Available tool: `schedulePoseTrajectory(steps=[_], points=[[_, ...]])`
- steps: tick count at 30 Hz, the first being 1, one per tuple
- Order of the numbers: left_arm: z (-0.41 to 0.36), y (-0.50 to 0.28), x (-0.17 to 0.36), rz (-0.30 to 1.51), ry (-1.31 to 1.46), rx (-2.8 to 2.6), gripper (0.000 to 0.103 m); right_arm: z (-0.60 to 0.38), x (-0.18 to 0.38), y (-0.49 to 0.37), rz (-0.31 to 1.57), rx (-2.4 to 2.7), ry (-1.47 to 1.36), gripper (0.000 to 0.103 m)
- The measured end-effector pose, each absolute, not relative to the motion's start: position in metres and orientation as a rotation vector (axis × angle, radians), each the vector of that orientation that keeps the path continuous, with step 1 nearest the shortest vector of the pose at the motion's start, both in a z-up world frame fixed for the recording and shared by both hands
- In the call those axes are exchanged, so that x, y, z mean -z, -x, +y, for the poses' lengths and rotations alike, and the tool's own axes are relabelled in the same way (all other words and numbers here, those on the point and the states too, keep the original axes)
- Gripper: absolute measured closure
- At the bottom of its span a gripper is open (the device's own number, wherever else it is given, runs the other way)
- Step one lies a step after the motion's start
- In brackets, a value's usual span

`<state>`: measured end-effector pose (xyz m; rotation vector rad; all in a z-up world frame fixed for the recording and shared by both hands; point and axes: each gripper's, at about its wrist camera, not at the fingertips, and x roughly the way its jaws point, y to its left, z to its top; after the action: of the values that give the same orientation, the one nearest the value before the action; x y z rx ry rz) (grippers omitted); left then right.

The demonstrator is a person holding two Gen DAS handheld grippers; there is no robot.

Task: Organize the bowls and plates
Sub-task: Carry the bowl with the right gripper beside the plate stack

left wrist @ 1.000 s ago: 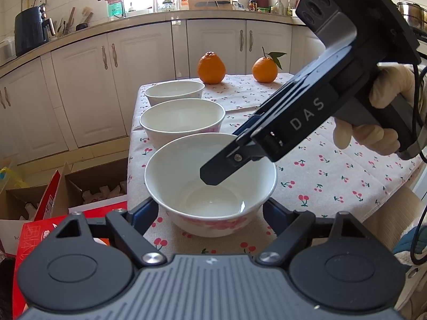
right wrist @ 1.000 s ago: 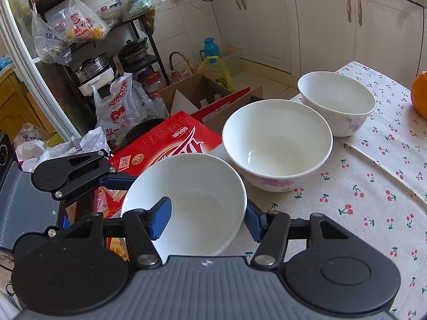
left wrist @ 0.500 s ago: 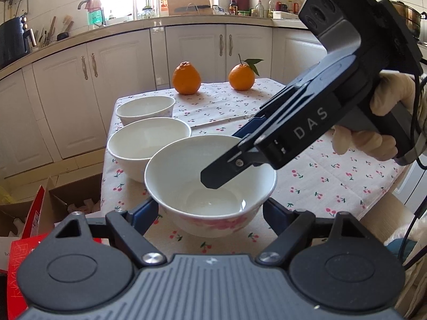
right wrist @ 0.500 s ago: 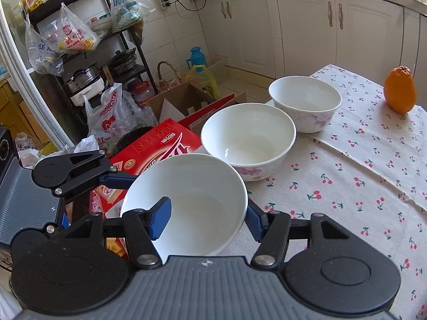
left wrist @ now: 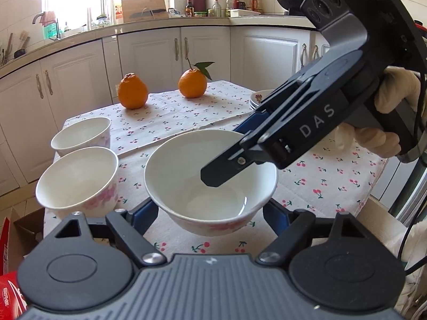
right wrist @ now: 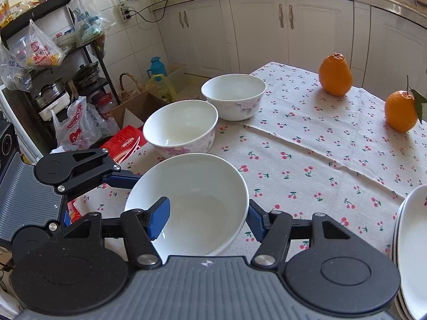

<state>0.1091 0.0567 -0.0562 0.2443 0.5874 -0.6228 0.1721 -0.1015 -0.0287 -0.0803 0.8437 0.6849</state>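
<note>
A white bowl (left wrist: 181, 176) with pink flowers hangs just above the cherry-print tablecloth (left wrist: 320, 186), held by both grippers. My left gripper (left wrist: 209, 213) is shut on it, one blue pad on each side of its lower wall. My right gripper (right wrist: 208, 220) is shut on the same bowl (right wrist: 202, 208), with one pad inside the rim and the other outside. Two more white bowls (right wrist: 181, 128) (right wrist: 233, 96) stand in a row near the table's left edge. A stack of white plates (right wrist: 411, 240) sits at the right.
Two oranges (right wrist: 335, 74) (right wrist: 401, 112) rest at the far end of the table. Off the table's left edge lie a red box (right wrist: 125, 144), cardboard boxes and bags on the floor. White kitchen cabinets (left wrist: 149, 53) run behind. A gloved hand (left wrist: 392, 98) holds the right gripper.
Both grippers have carried the bowl sideways from the table's left edge towards its middle. The two standing bowls have slid left in view, and the plate stack has come into sight.
</note>
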Motion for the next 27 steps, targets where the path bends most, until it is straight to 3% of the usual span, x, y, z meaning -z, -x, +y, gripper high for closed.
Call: schedulePoseTrajectory(steps=[27], points=[[0.009,-0.134,0.07,0.629,-0.264,0.698,0.018,-0.151,0.043,-0.179,0.857,-0.587,0.036,0.036]])
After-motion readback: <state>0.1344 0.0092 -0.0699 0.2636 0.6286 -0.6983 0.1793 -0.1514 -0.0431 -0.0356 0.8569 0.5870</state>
